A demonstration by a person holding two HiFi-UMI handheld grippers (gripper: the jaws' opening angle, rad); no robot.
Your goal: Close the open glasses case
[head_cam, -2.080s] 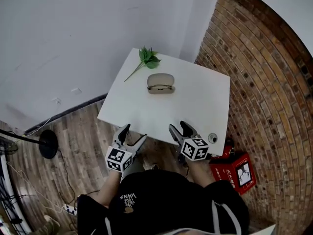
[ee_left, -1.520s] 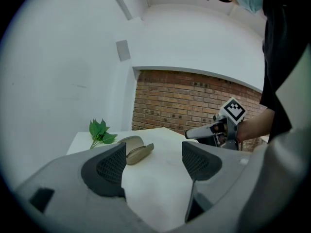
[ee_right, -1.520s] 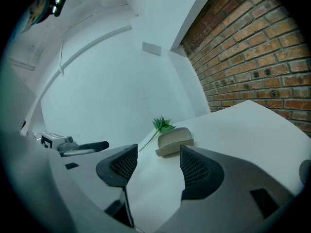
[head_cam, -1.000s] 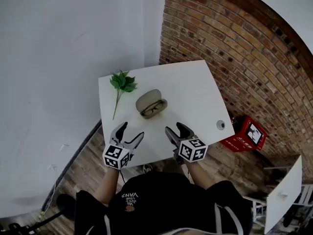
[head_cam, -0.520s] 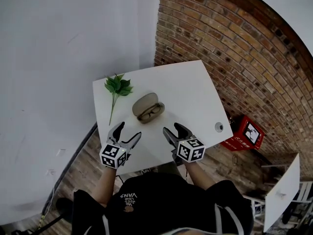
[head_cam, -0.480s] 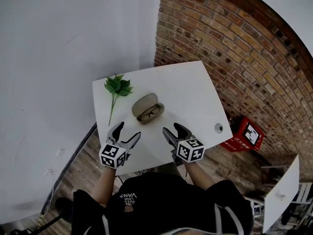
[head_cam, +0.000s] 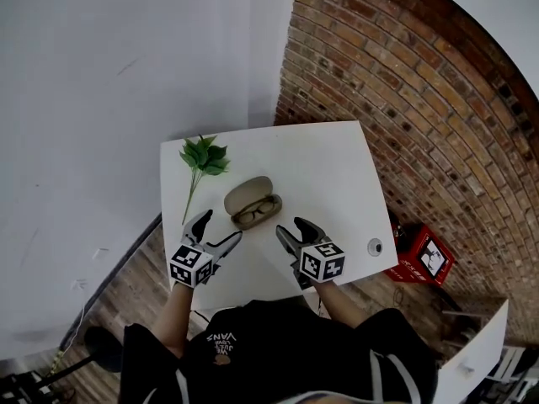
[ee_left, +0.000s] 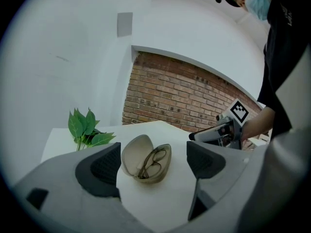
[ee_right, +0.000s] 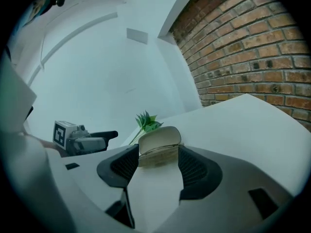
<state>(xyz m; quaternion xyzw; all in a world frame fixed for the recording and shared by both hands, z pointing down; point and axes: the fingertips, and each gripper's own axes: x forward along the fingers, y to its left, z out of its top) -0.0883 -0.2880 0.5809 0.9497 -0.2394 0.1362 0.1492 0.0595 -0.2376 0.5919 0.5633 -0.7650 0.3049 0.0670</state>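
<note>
glasses case [head_cam: 253, 209] lies just ahead, between left claw [head_cam: 218, 228], just widened, and right claw [head_cam: 292, 228], both gaping empty; its long axis roughly follows the bench's [head_cam: 330, 165] near edge.

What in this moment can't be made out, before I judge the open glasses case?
- Round thing at the table corner: head view, too small to identify.
- Red box beside the table: head view, print too small to read.
- Glasses case interior: right gripper view, seen nearly edge-on, its own front rim hides the glasses.
- Table legs: head view, hidden under its top.
</note>
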